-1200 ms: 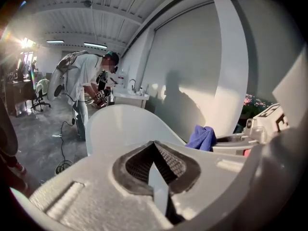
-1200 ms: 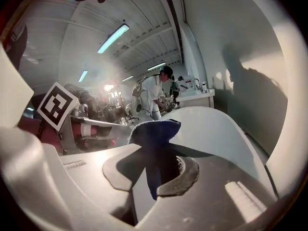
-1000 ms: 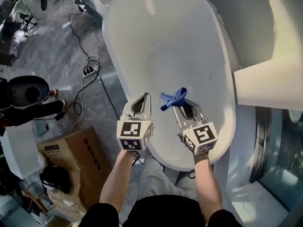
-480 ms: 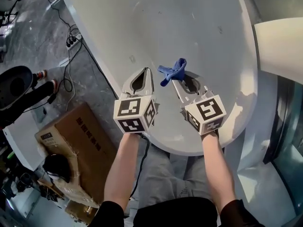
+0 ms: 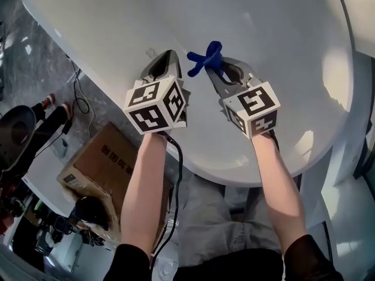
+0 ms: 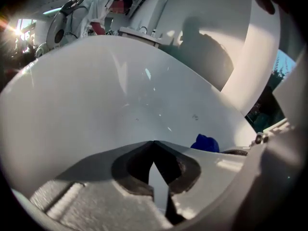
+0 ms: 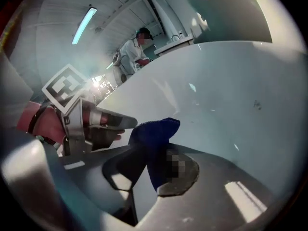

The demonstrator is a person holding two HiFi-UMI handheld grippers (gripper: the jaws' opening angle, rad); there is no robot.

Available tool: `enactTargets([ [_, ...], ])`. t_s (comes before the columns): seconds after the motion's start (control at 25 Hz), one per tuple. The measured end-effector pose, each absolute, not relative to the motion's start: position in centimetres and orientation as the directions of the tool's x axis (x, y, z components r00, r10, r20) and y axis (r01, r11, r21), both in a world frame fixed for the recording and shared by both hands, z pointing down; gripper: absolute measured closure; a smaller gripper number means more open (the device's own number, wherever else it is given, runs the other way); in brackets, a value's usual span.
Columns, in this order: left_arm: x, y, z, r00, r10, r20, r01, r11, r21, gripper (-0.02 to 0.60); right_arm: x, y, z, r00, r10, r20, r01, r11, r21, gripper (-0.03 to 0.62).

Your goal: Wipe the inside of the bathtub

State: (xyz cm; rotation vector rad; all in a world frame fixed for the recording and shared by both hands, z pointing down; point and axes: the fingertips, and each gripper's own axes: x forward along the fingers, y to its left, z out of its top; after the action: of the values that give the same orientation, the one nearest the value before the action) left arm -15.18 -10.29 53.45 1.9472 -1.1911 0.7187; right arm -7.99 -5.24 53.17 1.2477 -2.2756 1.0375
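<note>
A white oval bathtub (image 5: 275, 51) fills the head view, with both grippers held over its near end. My right gripper (image 5: 210, 69) is shut on a blue cloth (image 5: 205, 58), which sticks out past the tips; in the right gripper view the blue cloth (image 7: 153, 138) hangs between the jaws above the tub's inner wall (image 7: 226, 100). My left gripper (image 5: 170, 56) is shut with nothing in it, just left of the cloth. In the left gripper view its tips (image 6: 153, 142) meet above the tub's inside (image 6: 110, 95), and the cloth (image 6: 206, 143) shows at right.
A cardboard box (image 5: 99, 163) and a black cable (image 5: 76, 98) lie on the grey floor left of the tub. A person's shoe (image 5: 47, 101) shows at far left. Another person (image 7: 135, 47) stands beyond the tub in the right gripper view.
Both grippers have moved forward over the tub's near end and further into it, the right still holding the blue cloth. The head view has shifted, so the tub now fills the top.
</note>
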Motion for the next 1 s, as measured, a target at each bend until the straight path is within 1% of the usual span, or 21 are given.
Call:
enactTargets([
  [0.24, -14.7, -12.7, 57.8, 0.424, -0.458, 0.782, -0.898, -0.323, 0.298, 0.578, -8.4, -5.6, 59.4, -0.553, -0.534, 0.639, -0.833, 0.333, -0.442, 0.531],
  [0.48, -14.2, -14.7, 62.4, 0.43, -0.389, 0.815, -0.889, -0.341, 0.306, 0.578, -9.6, -6.0, 65.7, -0.554, -0.491, 0.672, -0.832, 0.31, -0.46, 0.531],
  [0.64, -13.4, -14.8, 65.1, 0.429, -0.358, 0.83, -0.884, -0.354, 0.304, 0.578, -10.2, -4.6, 70.7, -0.551, -0.453, 0.701, -0.834, 0.295, -0.465, 0.531],
  [0.84, -12.2, -17.2, 65.9, 0.417, -0.342, 0.842, -0.893, -0.325, 0.311, 0.578, -10.1, -6.0, 74.9, -0.546, -0.383, 0.745, -0.836, 0.303, -0.457, 0.531],
  [1.0, -12.8, -18.3, 65.8, 0.374, -0.344, 0.861, -0.924, -0.219, 0.313, 0.577, -10.0, -6.7, 76.3, -0.56, -0.332, 0.759, -0.828, 0.255, -0.499, 0.531],
])
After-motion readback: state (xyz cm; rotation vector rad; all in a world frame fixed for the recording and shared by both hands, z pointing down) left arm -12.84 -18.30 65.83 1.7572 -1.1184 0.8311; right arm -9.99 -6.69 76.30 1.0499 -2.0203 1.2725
